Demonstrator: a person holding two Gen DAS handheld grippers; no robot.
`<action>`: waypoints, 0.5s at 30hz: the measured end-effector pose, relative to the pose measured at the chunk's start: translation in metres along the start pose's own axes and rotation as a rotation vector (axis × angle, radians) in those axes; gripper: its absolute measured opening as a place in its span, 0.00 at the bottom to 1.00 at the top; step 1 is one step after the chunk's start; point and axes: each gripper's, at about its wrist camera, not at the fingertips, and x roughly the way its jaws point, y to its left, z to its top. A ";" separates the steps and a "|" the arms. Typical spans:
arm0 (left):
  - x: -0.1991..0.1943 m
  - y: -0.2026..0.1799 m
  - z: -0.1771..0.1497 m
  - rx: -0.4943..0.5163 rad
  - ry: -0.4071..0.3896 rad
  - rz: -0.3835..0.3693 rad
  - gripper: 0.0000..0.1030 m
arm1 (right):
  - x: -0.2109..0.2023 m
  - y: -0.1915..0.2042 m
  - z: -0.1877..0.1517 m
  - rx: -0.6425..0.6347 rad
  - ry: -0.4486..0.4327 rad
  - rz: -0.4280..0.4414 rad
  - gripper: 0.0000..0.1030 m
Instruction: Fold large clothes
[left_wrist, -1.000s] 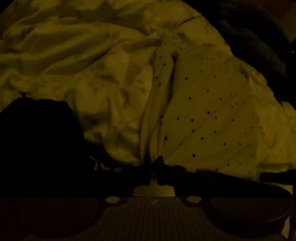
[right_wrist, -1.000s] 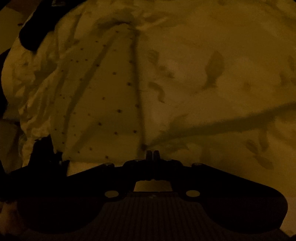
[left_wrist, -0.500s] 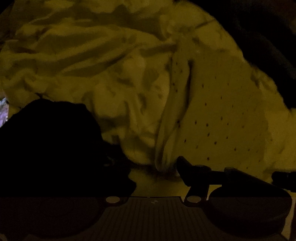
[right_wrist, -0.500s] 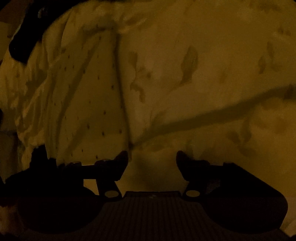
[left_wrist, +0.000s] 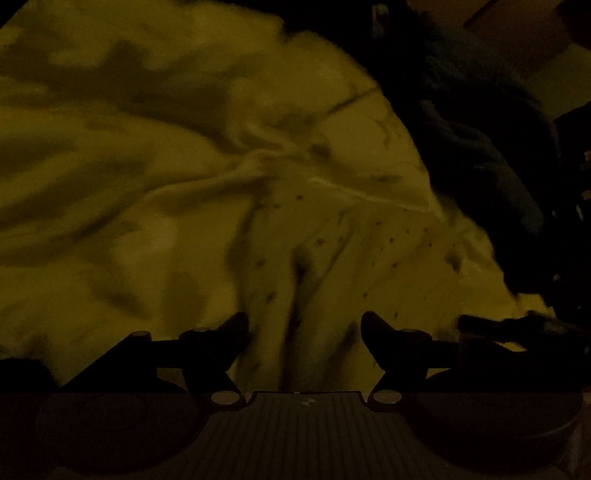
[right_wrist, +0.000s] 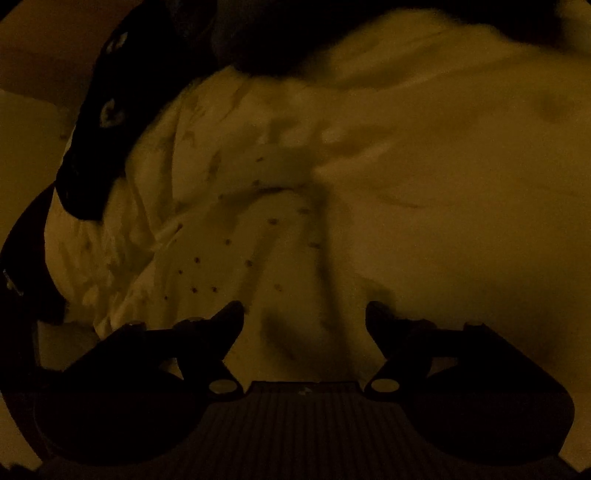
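In the left wrist view, no brand, label or writing can be read in the dim light. One pale dotted garment (left_wrist: 332, 258) is seen lying rumpled on one crumpled pale sheet (left_wrist: 110, 166), with a dark cloth mass (left_wrist: 480, 147) at the upper right. The left hand-held gripper (left_wrist: 304, 325) is held wide apart above the garment, nothing pinched.

In the right wrist view, again no writing is legible. The same dotted garment (right_wrist: 229, 251) is seen at left of centre. The right hand-held gripper (right_wrist: 304, 317) is spread and opening, with nothing clamped between its fingers.
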 end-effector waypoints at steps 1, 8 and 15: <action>0.010 -0.003 0.004 0.003 0.011 0.009 1.00 | 0.010 0.004 0.002 -0.003 0.006 0.003 0.71; 0.034 -0.016 0.021 -0.003 0.002 0.001 0.87 | 0.036 0.026 0.014 0.017 -0.112 -0.037 0.32; -0.016 -0.044 -0.008 0.045 -0.071 -0.093 0.61 | -0.014 0.052 -0.006 -0.114 -0.159 -0.018 0.11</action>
